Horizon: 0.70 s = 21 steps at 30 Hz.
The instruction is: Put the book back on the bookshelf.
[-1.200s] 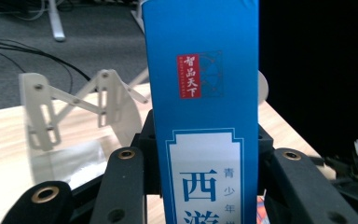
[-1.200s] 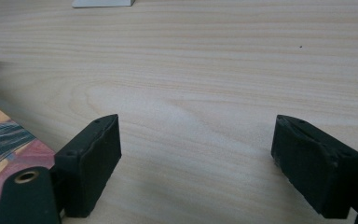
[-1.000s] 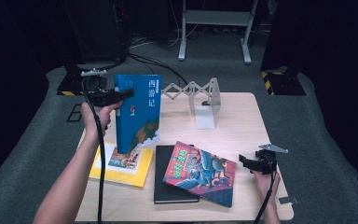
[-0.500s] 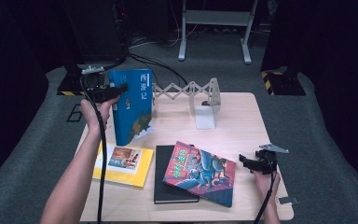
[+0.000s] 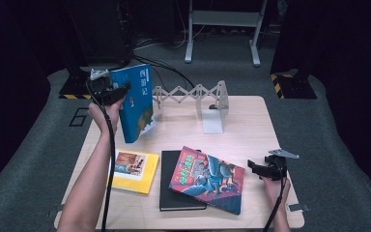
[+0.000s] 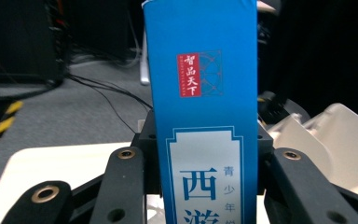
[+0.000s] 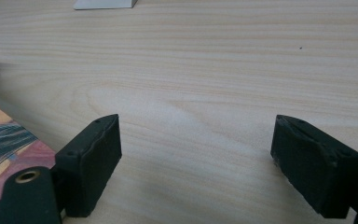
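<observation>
High view: left gripper (image 5: 118, 92) clamps blue book (image 5: 136, 104) upright, likely for the far rack (image 5: 193, 94); right gripper (image 5: 257, 169) rests open, empty

blue book (image 5: 136, 102), yellow book (image 5: 131, 169), black notebook (image 5: 171, 193), pale wood table (image 5: 251, 125)

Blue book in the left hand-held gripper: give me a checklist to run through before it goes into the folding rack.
1. Grip: left hand-held gripper is shut on the blue book, jaws on both sides of it: ok.
2. Book clear of the table: ok.
3. Book upright: slightly tilted: not ok.
4. Folding rack slot free: cannot tell.
5. Right hand-held gripper open, holding nothing, resting on the table away from the rack: ok.
6. Red book and yellow book lie flat, away from the rack: ok.
</observation>
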Motion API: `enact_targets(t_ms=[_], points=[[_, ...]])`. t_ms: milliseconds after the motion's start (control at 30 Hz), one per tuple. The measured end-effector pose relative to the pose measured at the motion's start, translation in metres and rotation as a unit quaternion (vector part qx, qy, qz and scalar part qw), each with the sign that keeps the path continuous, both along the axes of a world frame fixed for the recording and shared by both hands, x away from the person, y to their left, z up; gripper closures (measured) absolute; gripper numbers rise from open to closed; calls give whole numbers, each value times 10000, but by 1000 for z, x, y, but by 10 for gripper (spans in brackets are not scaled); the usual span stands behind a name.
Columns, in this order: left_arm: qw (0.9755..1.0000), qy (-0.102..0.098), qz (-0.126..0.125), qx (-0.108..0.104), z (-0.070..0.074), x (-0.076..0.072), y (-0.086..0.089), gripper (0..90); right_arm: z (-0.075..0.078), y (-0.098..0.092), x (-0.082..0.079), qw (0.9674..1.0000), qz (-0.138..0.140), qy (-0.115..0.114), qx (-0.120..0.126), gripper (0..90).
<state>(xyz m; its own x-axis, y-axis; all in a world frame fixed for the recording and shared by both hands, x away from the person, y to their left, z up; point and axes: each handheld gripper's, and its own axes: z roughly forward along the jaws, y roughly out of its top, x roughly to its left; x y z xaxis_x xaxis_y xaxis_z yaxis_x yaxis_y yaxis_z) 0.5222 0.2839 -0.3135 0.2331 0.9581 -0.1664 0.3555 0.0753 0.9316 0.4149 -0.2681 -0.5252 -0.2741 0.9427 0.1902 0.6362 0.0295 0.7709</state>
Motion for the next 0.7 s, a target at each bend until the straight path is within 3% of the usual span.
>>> enact_targets(t_ms=[267,500,600,700], points=[[9997,-121,183,92,-16,8,-9,619,0,0,0,10000,-6,-28,19,156],[9986,-404,302,154,-33,14,-22,619,0,-1,0,10000,9,-54,6,156],[9986,-429,225,199,-46,12,-26,619,0,-1,-1,10000,9,-71,27,155],[9986,-468,162,200,-46,7,-29,618,0,0,-1,10000,-12,-39,39,155]])
